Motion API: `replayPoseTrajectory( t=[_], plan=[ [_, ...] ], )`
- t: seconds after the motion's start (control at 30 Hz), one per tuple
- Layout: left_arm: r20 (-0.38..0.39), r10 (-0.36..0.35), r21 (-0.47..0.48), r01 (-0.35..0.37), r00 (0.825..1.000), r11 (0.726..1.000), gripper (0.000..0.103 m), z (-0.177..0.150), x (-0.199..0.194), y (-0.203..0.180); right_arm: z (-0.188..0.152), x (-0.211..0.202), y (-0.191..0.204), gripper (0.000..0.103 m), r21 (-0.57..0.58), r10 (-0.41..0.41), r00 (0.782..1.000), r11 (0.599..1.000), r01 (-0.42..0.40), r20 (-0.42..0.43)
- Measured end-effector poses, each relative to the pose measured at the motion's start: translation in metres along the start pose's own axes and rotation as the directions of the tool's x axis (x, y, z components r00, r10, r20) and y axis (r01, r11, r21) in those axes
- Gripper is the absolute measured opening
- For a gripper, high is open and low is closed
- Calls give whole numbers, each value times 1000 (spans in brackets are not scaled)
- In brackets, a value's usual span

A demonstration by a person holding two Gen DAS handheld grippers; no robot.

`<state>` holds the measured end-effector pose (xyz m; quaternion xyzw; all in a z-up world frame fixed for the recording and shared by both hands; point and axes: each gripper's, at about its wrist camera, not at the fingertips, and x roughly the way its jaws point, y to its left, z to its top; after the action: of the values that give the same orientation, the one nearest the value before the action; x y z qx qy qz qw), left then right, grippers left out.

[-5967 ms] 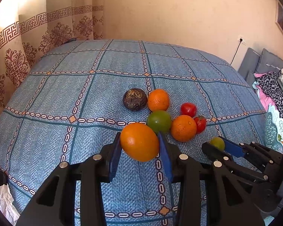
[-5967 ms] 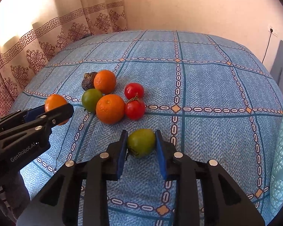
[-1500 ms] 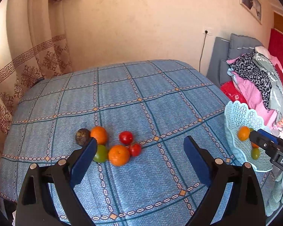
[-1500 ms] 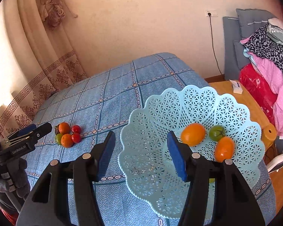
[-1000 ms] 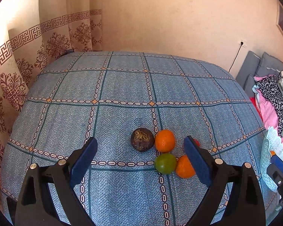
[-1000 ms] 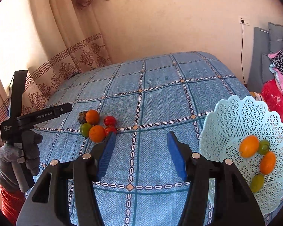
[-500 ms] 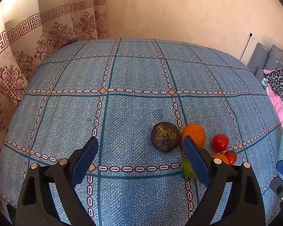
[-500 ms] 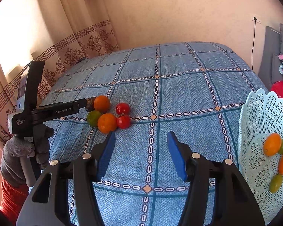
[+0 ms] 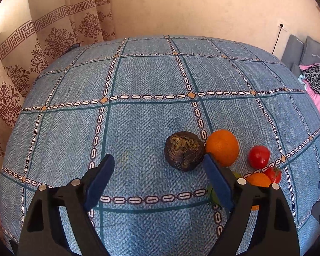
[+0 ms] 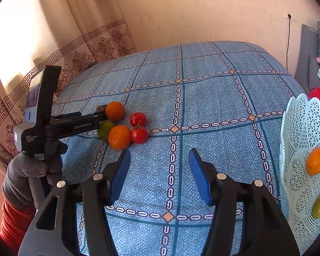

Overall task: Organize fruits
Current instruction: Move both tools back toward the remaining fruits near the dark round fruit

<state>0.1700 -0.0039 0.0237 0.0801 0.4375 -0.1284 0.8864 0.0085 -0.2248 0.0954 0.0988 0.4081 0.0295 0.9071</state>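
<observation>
A dark purple wrinkled fruit (image 9: 184, 154) lies on the blue checked cloth (image 9: 138, 81), touching an orange (image 9: 222, 147). My left gripper (image 9: 157, 160) hovers just short of it with its jaws closing. The fruit sits beyond the tips, close to the right pad (image 9: 215, 179), and nothing presses on it. Two red tomatoes (image 9: 259, 156) (image 9: 274, 174), a second orange (image 9: 258, 180) and a green fruit (image 10: 104, 129) complete the cluster. My right gripper (image 10: 159, 155) stands open and empty over bare cloth, nearer than the cluster.
A pale lattice basket (image 10: 298, 128) at the right edge holds several orange and green fruits (image 10: 315, 161). A gloved hand (image 10: 27, 168) carries the left gripper. Patterned curtains (image 9: 59, 49) hang at the far left, and cushions and clothes (image 9: 315, 72) lie at the far right.
The left gripper has sunk toward the dark fruit and its jaws have narrowed. The right gripper's view swung from the basket toward the fruit cluster, then held nearly still.
</observation>
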Motion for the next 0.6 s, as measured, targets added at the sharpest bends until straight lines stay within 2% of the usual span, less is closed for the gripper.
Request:
replayPoseTrajectory(
  t=[0.07,0.13,0.3,0.43,0.6],
  plan=[
    [0,-5,11,5,1000,1000,71,4,2,-1,-1,1,0,59,4,0,1000,1000,0,-2],
    [-15,-20,6,20,1000,1000,55,7,7,1,-3,1,0,59,5,0,1000,1000,0,-3],
    [-7,-35,-35,35,999,999,54,8,9,11,-1,1,1,59,6,-2,1000,1000,2,-4],
    [6,22,-27,-22,1000,999,54,6,10,17,1,5,3,59,3,2,1000,1000,-2,-9],
    [8,31,-16,-30,1000,999,54,8,13,15,1,9,10,59,-14,7,1000,1000,-8,-17]
  ],
)
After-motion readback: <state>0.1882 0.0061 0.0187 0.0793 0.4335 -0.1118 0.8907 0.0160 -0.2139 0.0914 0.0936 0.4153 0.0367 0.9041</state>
